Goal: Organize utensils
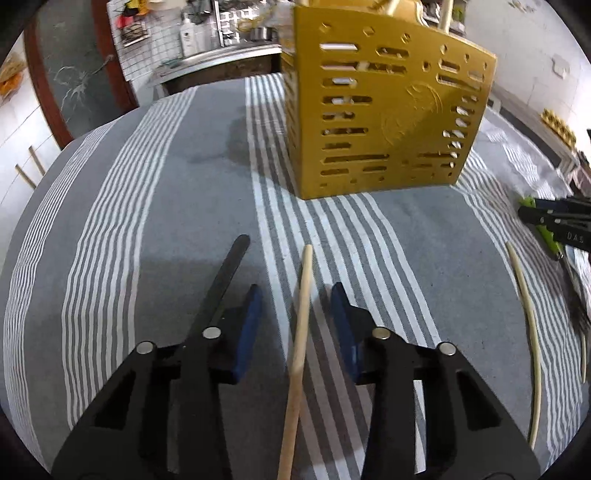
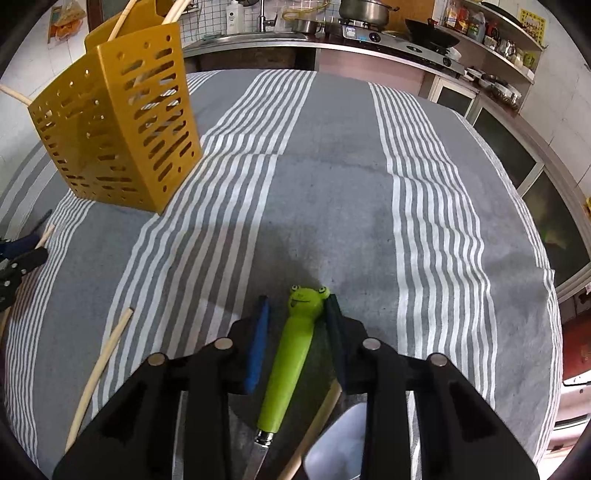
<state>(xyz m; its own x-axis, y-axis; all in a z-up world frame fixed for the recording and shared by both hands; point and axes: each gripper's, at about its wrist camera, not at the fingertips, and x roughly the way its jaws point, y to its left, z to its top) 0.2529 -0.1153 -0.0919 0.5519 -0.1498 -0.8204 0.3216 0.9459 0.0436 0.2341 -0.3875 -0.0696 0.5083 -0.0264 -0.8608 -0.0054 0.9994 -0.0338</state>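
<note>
Right wrist view: your open right gripper (image 2: 295,317) straddles the smooth green frog-handled knife (image 2: 291,354); squeeze mid-handle. Left gripper (image 1: 295,306), open, straddles a light wooden chopstick (image 1: 300,325).

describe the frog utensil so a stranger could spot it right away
On the grey striped tablecloth, well right of the yellow slotted holder, look between the right tongs. The frog-handled utensil lies there: bright green with a frog face, unlike the plain chopsticks nearby.

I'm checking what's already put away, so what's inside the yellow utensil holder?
Pale wooden sticks, likely chopsticks, poke out of the yellow holder. Light shapes show through its slots, but its walls hide what they are and the bottom.
</note>
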